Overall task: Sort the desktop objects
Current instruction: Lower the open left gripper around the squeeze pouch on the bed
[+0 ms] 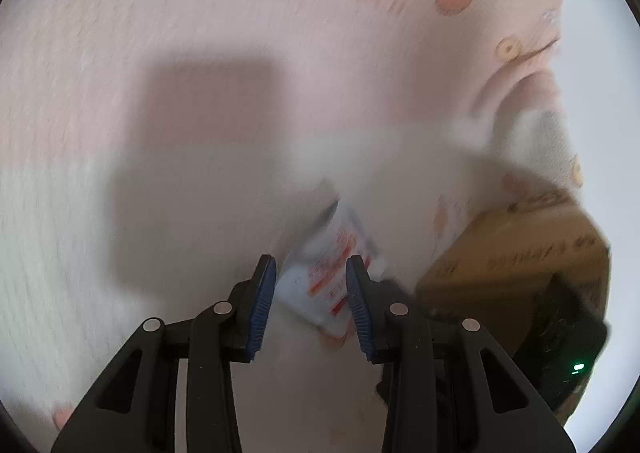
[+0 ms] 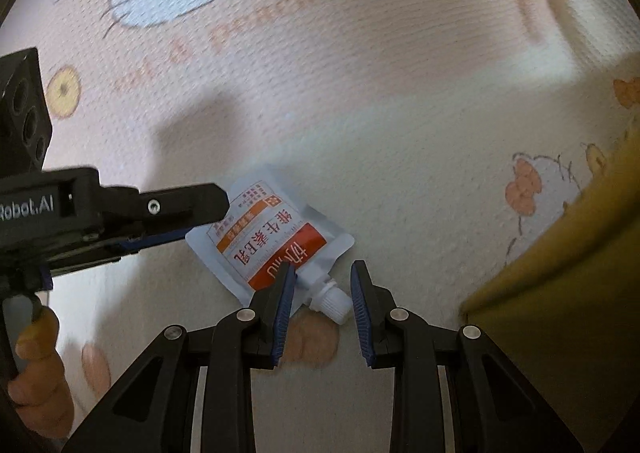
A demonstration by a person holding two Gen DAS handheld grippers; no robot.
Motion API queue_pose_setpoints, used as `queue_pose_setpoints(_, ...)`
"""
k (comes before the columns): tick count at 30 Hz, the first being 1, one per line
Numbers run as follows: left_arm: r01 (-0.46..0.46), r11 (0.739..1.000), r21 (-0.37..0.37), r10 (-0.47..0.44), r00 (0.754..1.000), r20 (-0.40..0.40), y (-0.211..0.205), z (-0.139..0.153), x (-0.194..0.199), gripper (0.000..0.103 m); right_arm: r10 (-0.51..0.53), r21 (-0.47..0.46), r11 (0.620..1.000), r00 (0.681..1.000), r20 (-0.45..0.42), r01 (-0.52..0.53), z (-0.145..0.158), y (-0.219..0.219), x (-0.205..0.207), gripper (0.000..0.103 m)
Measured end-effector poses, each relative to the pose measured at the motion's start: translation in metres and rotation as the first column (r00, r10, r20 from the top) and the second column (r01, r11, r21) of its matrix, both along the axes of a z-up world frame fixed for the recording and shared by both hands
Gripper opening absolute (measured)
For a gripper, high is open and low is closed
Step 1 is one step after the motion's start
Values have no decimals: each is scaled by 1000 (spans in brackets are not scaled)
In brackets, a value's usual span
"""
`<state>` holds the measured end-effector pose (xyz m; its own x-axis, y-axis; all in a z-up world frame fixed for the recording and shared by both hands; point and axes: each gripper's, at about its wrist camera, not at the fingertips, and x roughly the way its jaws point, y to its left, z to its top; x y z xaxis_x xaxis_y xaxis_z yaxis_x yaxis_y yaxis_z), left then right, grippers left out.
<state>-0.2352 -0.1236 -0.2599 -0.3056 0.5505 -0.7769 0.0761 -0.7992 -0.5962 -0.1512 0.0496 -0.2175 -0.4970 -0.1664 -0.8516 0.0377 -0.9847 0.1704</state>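
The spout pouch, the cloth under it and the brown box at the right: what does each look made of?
Spout pouch: likely flexible plastic film, smooth, printed white and orange, with a rigid white plastic cap. Cloth: woven or knitted fabric, matte, with a fine ribbed texture and cartoon print. Brown box: probably cardboard, dull brown with dark printing; the blur leaves this open.
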Motion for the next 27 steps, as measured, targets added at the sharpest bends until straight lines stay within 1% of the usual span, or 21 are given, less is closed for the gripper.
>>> queue_pose_setpoints(2, -31, 999, -8, 32, 999, 16, 2, -2, 14, 37, 51, 14, 999, 999, 12, -51, 1, -3, 9, 25)
queue_pose_setpoints(3, -23, 999, 23, 23, 999, 27, 6, -3, 19, 33, 73, 23, 997, 997, 24, -74, 0, -5, 13, 25)
queue_pose_setpoints(4, -11, 997, 72, 8, 999, 45, 12, -4, 27, 33, 95, 30, 995, 995, 23, -96, 1, -6, 19, 25)
queue_pose_setpoints(5, -4, 995, 99, 0, 999, 42, 20, -2, 35, 33, 124, 11, 992, 991, 40, -125, -1, -6, 24, 25)
queue_pose_setpoints(6, 3, 995, 98, -6, 999, 32, 27, 0, 41, 33, 148, -13, 989, 988, 47, -148, 1, -5, 24, 25)
queue_pose_setpoints(7, -8, 999, 43, 8, 1000, 7, 33, 6, 51, 25, 173, -26, 985, 984, 52, -171, 1, -6, 29, 25)
queue_pose_setpoints(8, -33, 999, 4, 33, 999, -19, 35, 11, 59, 25, 198, -20, 980, 979, 48, -198, 2, -9, 36, 25)
queue_pose_setpoints(9, -67, 998, -12, 67, 997, -43, 34, 15, 67, 25, 213, 0, 977, 977, 29, -214, 3, -9, 44, 25)
queue_pose_setpoints(10, -98, 995, -8, 97, 994, -54, 32, 17, 72, 25, 216, -1, 976, 976, 17, -216, 4, -10, 51, 25)
queue_pose_setpoints(12, -110, 994, 17, 111, 993, -51, 26, 19, 73, 25, 211, -10, 977, 977, 30, -211, 1, -6, 64, 25)
queue_pose_setpoints(14, -132, 991, 20, 133, 990, -57, 22, 22, 73, 25, 196, 9, 980, 980, 5, -197, 1, 5, 55, 25)
queue_pose_setpoints(17, -151, 987, 46, 154, 986, -67, 14, 23, 72, 25, 195, 29, 981, 980, -36, -194, 7, 8, 59, 25)
queue_pose_setpoints(18, -154, 987, 48, 157, 985, -66, 13, 22, 71, 26, 187, 31, 982, 981, -46, -185, 10, 8, 54, 25)
queue_pose_setpoints(21, -168, 984, 57, 172, 982, -73, 11, 22, 67, 29, 164, 6, 987, 985, -58, -164, 12, 9, 50, 25)
queue_pose_setpoints(24, -176, 982, 73, 182, 980, -83, 9, 22, 59, 32, 135, 18, 991, 989, -53, -134, 11, 6, 47, 25)
queue_pose_setpoints(27, -180, 982, 61, 185, 977, -107, 5, 23, 41, 34, 103, 17, 995, 994, -44, -102, 11, 2, 40, 25)
